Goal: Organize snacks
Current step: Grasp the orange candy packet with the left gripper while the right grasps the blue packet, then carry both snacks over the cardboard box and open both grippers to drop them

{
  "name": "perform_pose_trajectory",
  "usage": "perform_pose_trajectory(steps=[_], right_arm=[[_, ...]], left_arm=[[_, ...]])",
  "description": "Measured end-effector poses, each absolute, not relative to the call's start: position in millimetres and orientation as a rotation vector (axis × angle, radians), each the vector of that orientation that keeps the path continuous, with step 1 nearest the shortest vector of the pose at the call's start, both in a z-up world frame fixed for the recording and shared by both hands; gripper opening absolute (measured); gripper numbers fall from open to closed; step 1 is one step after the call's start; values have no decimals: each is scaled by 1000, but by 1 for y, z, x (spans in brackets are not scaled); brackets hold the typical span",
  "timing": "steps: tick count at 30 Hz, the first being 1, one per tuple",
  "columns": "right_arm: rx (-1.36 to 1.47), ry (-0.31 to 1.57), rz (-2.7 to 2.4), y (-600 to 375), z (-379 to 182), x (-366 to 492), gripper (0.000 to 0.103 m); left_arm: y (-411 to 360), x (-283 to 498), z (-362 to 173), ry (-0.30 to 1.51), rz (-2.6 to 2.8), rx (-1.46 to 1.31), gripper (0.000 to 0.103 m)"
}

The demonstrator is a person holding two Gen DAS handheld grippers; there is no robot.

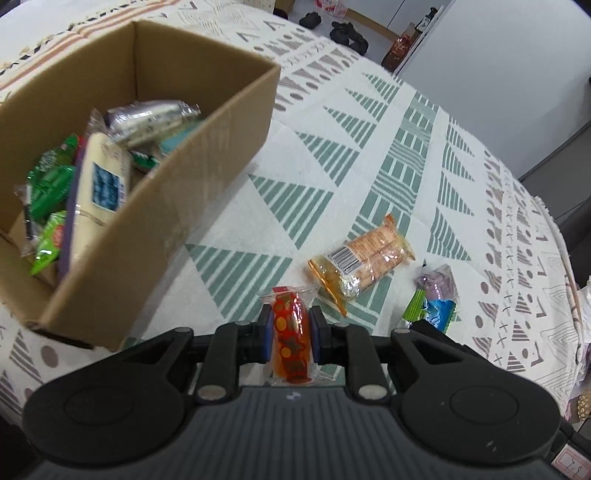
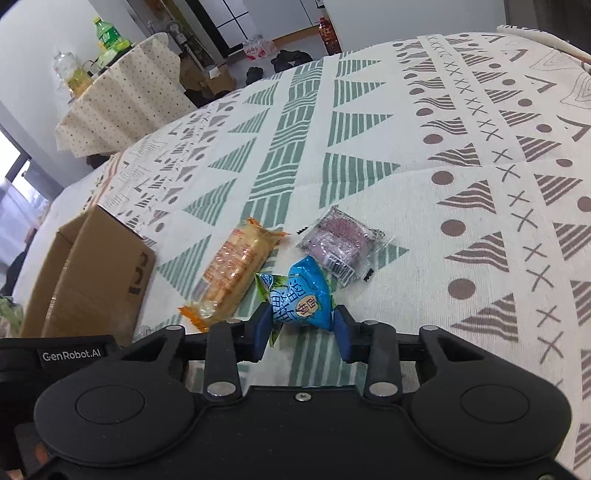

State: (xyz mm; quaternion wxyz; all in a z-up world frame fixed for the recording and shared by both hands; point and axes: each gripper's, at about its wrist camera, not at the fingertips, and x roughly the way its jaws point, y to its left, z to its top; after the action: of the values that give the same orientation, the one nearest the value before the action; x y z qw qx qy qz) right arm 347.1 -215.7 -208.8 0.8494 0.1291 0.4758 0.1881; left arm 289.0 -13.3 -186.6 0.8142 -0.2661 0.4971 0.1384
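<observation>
My left gripper (image 1: 290,323) is shut on a red and orange snack packet (image 1: 290,332), held above the patterned cloth just right of the open cardboard box (image 1: 207,177). The box holds several snacks: green packets (image 1: 50,184), a cream packet (image 1: 101,177) and a silver one (image 1: 147,118). My right gripper (image 2: 302,325) is shut on a blue snack packet (image 2: 301,299), which also shows in the left wrist view (image 1: 439,314). An orange cracker pack (image 1: 364,254) (image 2: 236,269) and a purple packet (image 1: 437,282) (image 2: 340,240) lie on the cloth.
The table wears a white cloth with green and brown patterns (image 2: 369,155). The box shows at left in the right wrist view (image 2: 92,277). A second table with bottles (image 2: 107,33) stands beyond. The cloth's right edge drops off (image 1: 569,258).
</observation>
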Motion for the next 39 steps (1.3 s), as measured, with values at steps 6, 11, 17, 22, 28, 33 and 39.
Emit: perform_pose_trajectory(steps=[6,11,17,22,28,33,39], right_arm=[[342,946,451,-216,-187,336,34],[356,894,486,-213,-167,326,34],[406,824,532,-210,-148,321,34],[400,768,566,-198,-136,315,34],[385,715,604,-181,-121,307,34],[352,686,652,-157,-110,300,34],[328,666,686,-132,-102,292,34]], left_arm=[[-12,278,-164,1016,288,-547,19],[-9,268,-143,975,275,-539,19],[-1,260,-120,929,269,-537,19],[12,252,-97,882,273,-539,19],[36,240,-75,827,305,-545,19],[59,231,-66,808,337,-545,19],[87,221,-61,788,368,-562,19]])
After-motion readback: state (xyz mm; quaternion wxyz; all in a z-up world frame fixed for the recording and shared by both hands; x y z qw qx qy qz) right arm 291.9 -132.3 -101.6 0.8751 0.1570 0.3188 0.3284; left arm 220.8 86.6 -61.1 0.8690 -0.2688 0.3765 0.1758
